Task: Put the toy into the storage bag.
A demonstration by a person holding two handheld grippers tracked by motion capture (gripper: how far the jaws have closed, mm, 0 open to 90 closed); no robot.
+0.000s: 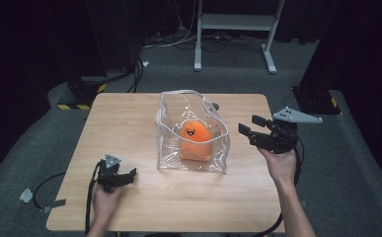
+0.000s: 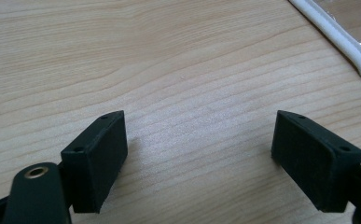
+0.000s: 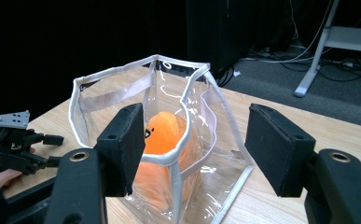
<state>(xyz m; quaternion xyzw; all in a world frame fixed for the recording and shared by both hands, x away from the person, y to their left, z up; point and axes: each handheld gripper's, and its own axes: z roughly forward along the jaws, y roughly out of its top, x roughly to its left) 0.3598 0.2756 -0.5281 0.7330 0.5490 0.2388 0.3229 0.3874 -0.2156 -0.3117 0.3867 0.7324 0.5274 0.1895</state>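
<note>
Both black grippers, the left gripper (image 1: 115, 176) and right gripper (image 1: 257, 129), carry flat rectangular jaws, grey three-cornered plates and trailing black cables.

The table (image 1: 129, 128) fills the middle of the high view. The bag (image 1: 192, 132) stands upright on it at the frame's centre, and the plush toy (image 1: 195, 140) sits inside the bag. The left gripper (image 1: 124, 177) lies low on the table in the lower left, well apart from the bag. The right gripper (image 1: 251, 126) is at centre right, near the bag's right side and apart from it. A stand (image 1: 235, 29) is on the floor behind the table, at the top of the frame. In the right gripper view the bag (image 3: 169, 140) is between the jaws, farther off.
</note>
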